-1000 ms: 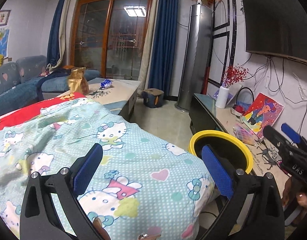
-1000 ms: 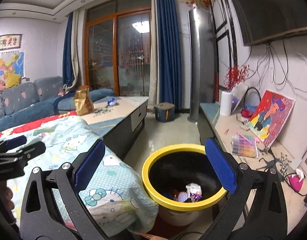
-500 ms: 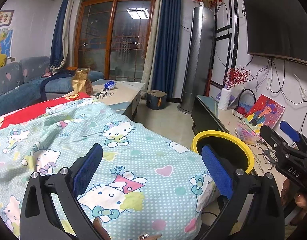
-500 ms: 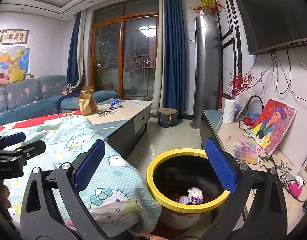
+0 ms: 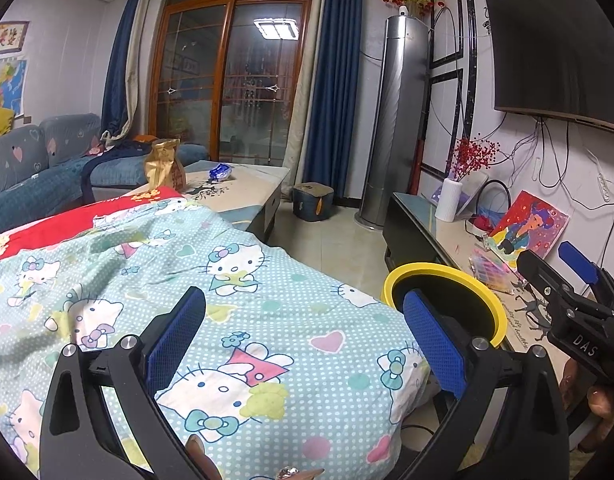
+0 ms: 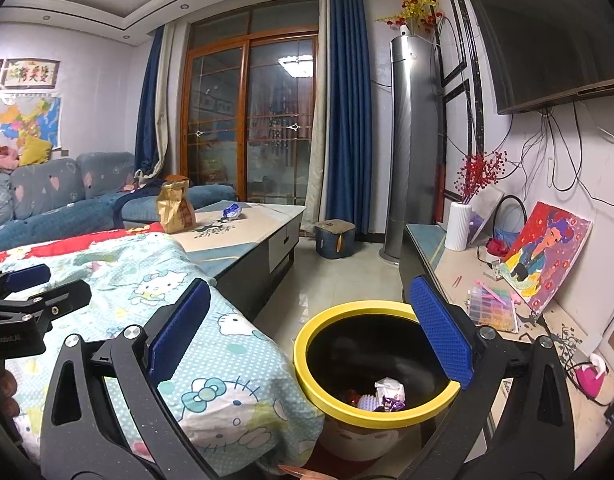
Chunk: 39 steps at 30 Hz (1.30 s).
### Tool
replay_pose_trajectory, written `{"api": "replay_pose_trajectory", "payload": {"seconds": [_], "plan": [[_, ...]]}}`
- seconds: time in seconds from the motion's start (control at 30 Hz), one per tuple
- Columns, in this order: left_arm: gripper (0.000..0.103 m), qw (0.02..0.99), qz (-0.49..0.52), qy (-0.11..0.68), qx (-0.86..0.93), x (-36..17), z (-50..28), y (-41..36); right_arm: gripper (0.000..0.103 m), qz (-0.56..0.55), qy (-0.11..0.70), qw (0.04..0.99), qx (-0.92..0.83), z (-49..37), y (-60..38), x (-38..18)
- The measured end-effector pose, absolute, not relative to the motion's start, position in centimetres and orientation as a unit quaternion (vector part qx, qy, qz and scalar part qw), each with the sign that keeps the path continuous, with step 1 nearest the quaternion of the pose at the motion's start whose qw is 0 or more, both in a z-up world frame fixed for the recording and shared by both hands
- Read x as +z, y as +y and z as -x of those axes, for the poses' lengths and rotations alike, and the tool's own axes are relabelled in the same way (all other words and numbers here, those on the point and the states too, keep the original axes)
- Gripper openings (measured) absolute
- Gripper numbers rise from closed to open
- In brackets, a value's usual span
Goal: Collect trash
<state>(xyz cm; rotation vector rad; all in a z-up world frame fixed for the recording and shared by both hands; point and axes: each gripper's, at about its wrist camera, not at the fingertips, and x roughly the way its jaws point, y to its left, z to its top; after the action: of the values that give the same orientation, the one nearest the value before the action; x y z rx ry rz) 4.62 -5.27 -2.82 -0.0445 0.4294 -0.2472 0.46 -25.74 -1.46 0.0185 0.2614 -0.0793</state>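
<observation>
A yellow-rimmed black trash bin (image 6: 347,412) stands on the floor beside the quilt-covered table; it holds crumpled wrappers (image 6: 389,390). It also shows in the left wrist view (image 5: 447,276). My right gripper (image 6: 307,332) is open and empty, above and just before the bin. My left gripper (image 5: 303,340) is open and empty over the Hello Kitty quilt (image 5: 235,300). A blue wrapper (image 6: 231,211) and a gold paper bag (image 6: 175,208) sit on the far coffee table (image 6: 243,232).
A TV stand (image 6: 459,280) with a white vase (image 6: 458,226), a painting (image 6: 547,256) and a coloured box runs along the right wall. A blue sofa (image 6: 59,200) is at the left. A small stool (image 6: 335,238) and a tall air conditioner (image 6: 413,140) stand at the back.
Both grippers have risen and drawn back a little; the views show more of the room. Both stay open and empty.
</observation>
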Motion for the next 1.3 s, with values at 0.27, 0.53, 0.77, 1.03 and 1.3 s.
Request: {"api": "replay_pose_trajectory", "payload": {"seconds": [0.27,0.53,0.77,1.03,1.3], "plan": [[0.096,0.969,0.022,0.213,-0.123,-2.74,-4.51,-5.26,0.092,-0.008,0.129,0.991,-0.04,-0.42,-25.59,-1.41],[0.097,0.97,0.022,0.211,-0.12,-2.59,-4.31,-5.26,0.092,-0.008,0.129,0.991,-0.04,-0.41,-25.6,-1.47],[0.097,0.97,0.022,0.21,-0.121,-2.48,-4.24,-5.2,0.092,-0.009,0.129,0.991,-0.04,-0.38,-25.56,-1.47],[0.096,0.97,0.023,0.21,-0.121,-2.45,-4.15,-5.23,0.092,-0.008,0.129,0.991,-0.039,-0.39,-25.45,-1.43],[0.097,0.97,0.02,0.21,-0.118,-2.31,-3.99,-5.24,0.092,-0.007,0.13,0.991,-0.037,-0.51,-25.12,-1.25]]}}
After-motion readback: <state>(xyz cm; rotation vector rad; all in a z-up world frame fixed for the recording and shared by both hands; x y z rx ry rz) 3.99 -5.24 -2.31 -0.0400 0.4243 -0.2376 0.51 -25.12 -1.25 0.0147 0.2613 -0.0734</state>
